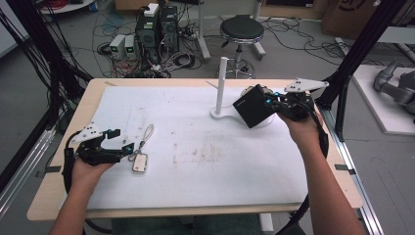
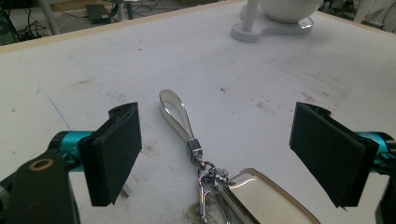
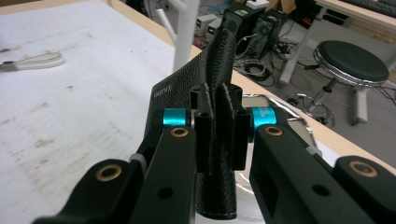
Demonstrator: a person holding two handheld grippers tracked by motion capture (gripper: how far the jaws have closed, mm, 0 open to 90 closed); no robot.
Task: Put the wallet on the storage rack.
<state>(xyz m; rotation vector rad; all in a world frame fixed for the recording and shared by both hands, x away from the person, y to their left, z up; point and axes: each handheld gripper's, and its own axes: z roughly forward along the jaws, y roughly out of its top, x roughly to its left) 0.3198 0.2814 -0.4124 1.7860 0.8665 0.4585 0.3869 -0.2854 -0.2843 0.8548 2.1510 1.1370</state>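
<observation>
A key fob with a cream strap loop (image 1: 142,155) (image 2: 177,112) lies on the white mat at the left. My left gripper (image 1: 128,148) (image 2: 217,158) stands open around it, one jaw on each side of the keyring clip (image 2: 196,150). At the right, my right gripper (image 1: 270,102) (image 3: 219,133) is shut on a black leather wallet (image 1: 253,105) (image 3: 205,88), held up in the air beside the white stand (image 1: 221,90). The wallet's edge sits pinched between the pads.
The white stand's base (image 2: 273,29) carries a white bowl (image 2: 289,8) behind the wallet. Stains mark the mat's middle (image 1: 200,154). Beyond the table's far edge are a black stool (image 1: 241,30), computers (image 1: 156,29) and cables.
</observation>
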